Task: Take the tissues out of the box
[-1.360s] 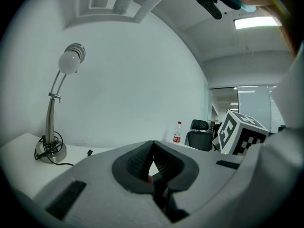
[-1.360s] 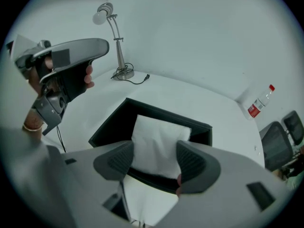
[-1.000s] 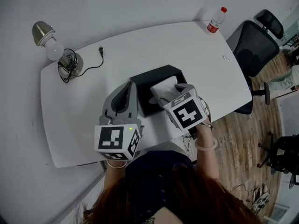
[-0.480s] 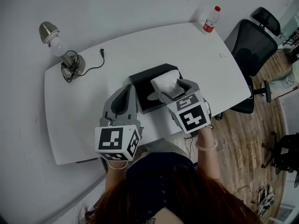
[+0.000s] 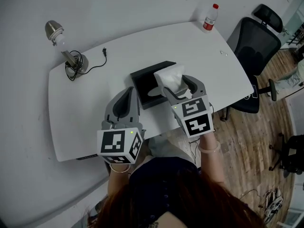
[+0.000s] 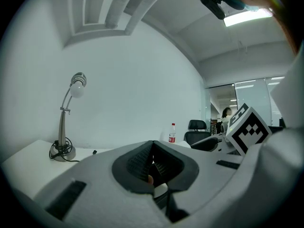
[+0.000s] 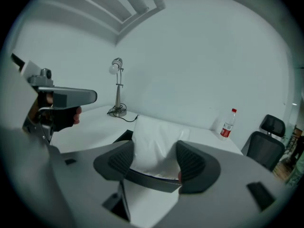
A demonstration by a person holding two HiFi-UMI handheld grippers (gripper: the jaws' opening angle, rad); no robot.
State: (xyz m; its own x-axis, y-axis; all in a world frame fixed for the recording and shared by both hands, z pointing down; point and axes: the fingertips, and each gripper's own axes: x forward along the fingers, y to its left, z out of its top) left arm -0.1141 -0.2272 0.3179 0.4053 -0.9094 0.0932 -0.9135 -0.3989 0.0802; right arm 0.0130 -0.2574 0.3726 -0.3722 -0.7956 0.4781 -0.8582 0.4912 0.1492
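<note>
A black tissue box (image 5: 142, 80) lies in the middle of the white table (image 5: 95, 99). A thick white wad of tissues (image 5: 170, 76) stands up over the box's right part. My right gripper (image 5: 178, 85) has its jaws wide around the wad, both pads against its sides. In the right gripper view the tissues (image 7: 154, 141) fill the gap between the right gripper's (image 7: 154, 159) pads. My left gripper (image 5: 130, 93) hovers just left of the box's near corner. Its jaws are shut with the tips together, as the left gripper view (image 6: 152, 146) shows.
A desk lamp (image 5: 61, 42) with a coiled cable and loose plug (image 5: 103, 52) stands at the table's far left. A red-labelled bottle (image 5: 209, 17) is at the far right corner. A black office chair (image 5: 254, 42) sits past the table's right edge.
The right gripper has drawn back and up with the tissues, and more of the white wad shows above the box. The left gripper has stayed in place.
</note>
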